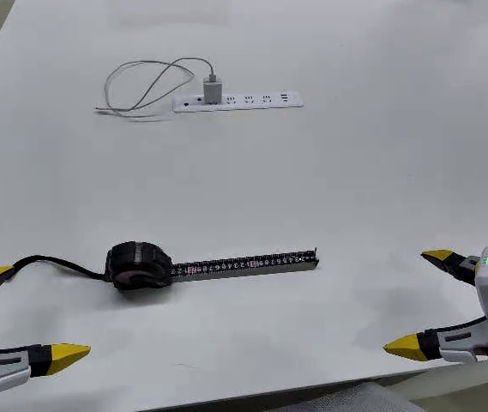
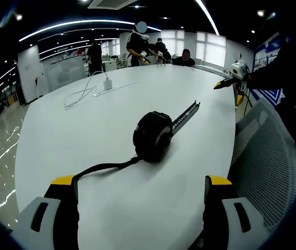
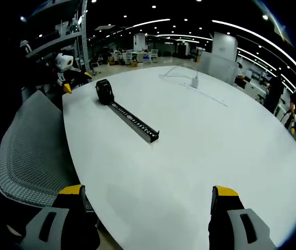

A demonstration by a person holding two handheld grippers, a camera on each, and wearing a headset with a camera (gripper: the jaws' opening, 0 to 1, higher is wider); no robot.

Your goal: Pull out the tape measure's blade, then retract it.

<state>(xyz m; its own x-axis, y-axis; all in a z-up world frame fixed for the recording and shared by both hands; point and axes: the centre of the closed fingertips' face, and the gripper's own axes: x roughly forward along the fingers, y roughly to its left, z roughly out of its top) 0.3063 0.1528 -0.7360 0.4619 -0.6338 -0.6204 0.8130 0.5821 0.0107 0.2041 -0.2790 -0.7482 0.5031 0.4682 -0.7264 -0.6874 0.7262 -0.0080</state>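
Lying beyond tape measure [image 1: 139, 264], power strip [image 1: 252, 100], coiled cable [image 1: 153, 62]

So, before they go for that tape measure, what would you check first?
1. Blade pulled out of the tape measure case and lying flat on the table: ok.
2. Left gripper open, fingers holding nothing: ok.
3. Right gripper open and apart from the blade's tip: ok.
4. Power strip well away from the work: ok.
5. Blade lock set or free: cannot tell.
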